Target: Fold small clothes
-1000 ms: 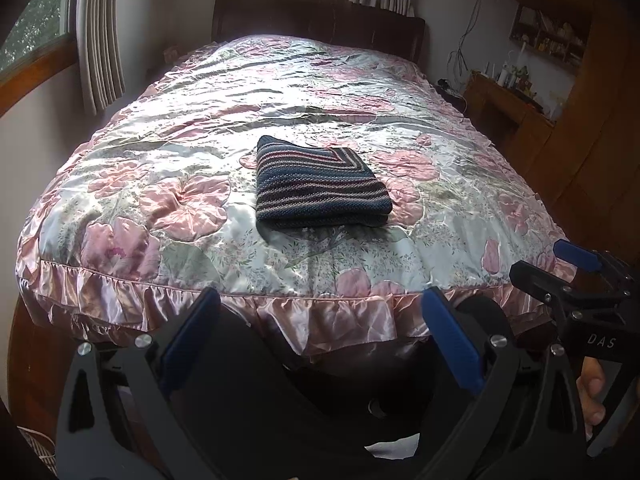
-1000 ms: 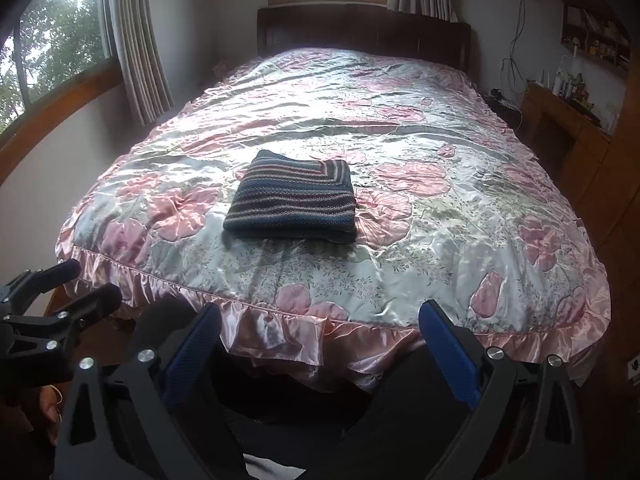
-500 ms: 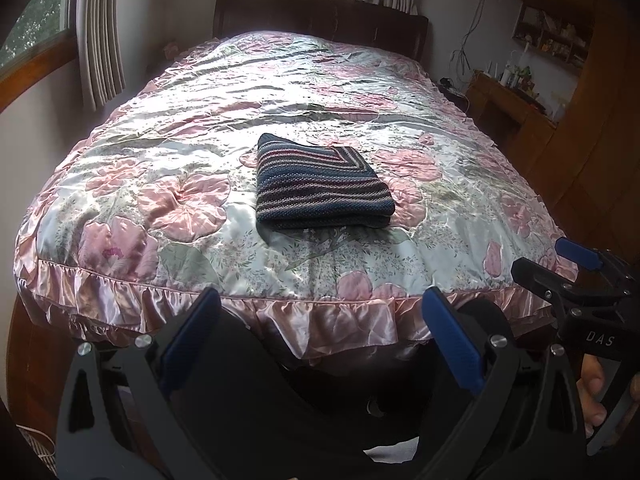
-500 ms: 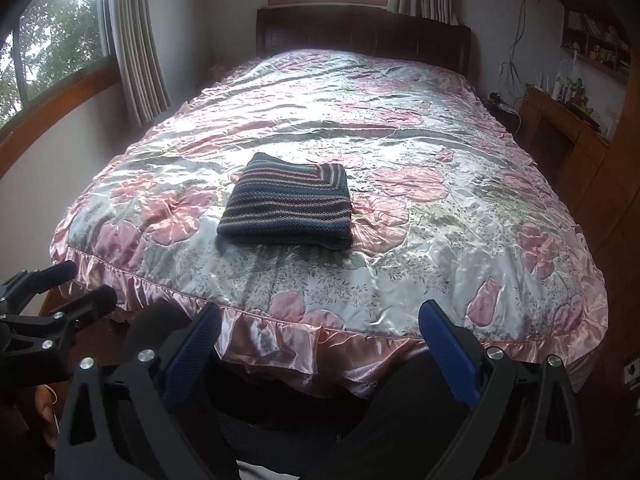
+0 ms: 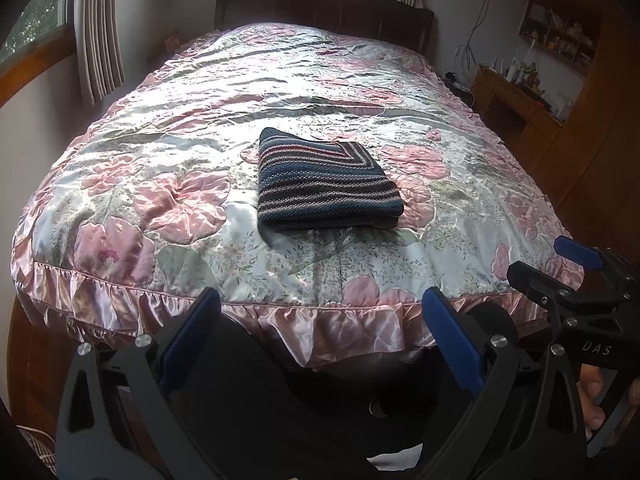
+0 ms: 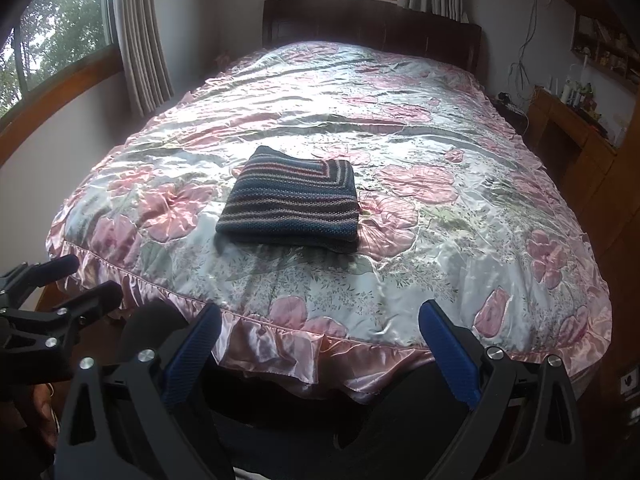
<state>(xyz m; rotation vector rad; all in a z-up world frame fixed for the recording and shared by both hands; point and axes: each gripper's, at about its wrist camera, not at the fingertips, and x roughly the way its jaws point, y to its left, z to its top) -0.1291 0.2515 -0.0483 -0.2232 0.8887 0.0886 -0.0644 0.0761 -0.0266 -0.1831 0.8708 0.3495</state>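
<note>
both hand-held grippers, left (image 5: 318,326) and right (image 6: 320,338), hang level (jaws apart) off the bed's (image 6: 440,264) foot, folded knit (image 6: 290,202) untouched.

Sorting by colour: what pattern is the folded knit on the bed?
Dark blue folded knit with grey and pink stripes, clearest in the right wrist view.

you're seeing folded knit (image 5: 326,184) showing navy, grey, pink stripes, meeting diagonally at corner. bedspread (image 5: 192,128) shining pale silver-blue satin, wearing pink flowers, pink ruffle. your gripper pads (image 6: 192,356) showing blue on black frames. headboard (image 6: 372,20) looking dark brown.
</note>
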